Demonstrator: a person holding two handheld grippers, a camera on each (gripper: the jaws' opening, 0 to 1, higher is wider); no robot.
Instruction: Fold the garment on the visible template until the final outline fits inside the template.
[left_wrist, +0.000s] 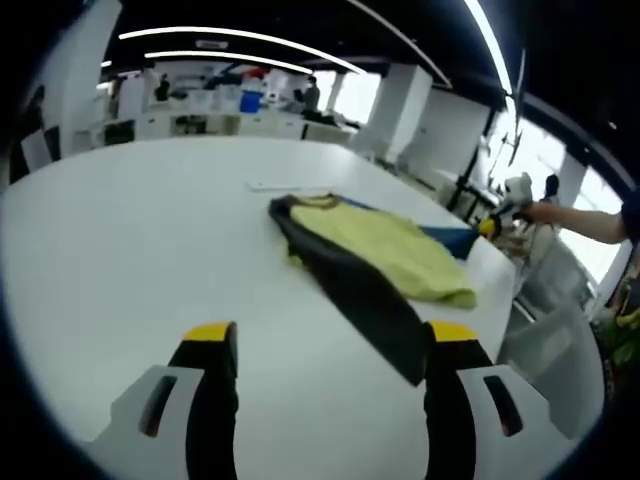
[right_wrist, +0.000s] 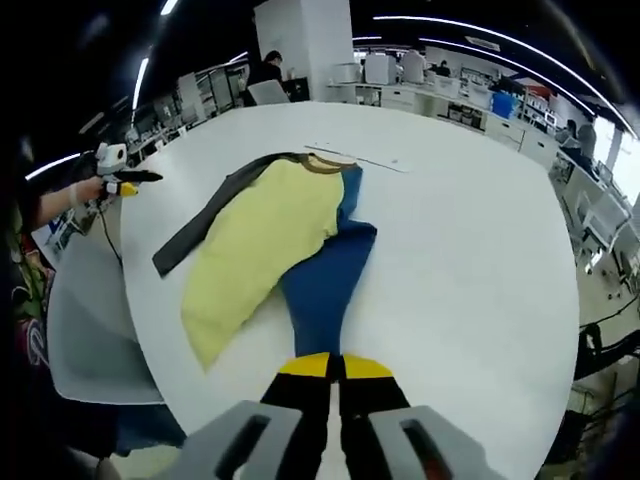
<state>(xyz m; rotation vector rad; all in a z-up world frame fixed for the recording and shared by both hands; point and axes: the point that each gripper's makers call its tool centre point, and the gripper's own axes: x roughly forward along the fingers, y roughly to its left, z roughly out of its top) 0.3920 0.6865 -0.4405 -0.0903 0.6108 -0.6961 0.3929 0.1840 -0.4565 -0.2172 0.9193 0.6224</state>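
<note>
Two grippers work the garment (right_wrist: 290, 240) on the white table (right_wrist: 470, 230): the right gripper (right_wrist: 335, 366) pinches the blue sleeve just ahead of it, the left gripper (left_wrist: 330, 335) hovers wide, dark edge beyond. Best carry the sleeve across smoothly, keeping the yellow panel flat.

The left gripper view looks from low over the table (left_wrist: 130, 250) along its jaws toward the garment (left_wrist: 380, 255), which lies well ahead. The right gripper view looks down from higher, close at the garment's (right_wrist: 270, 240) near end. Both share garment, table, and the office behind.
</note>
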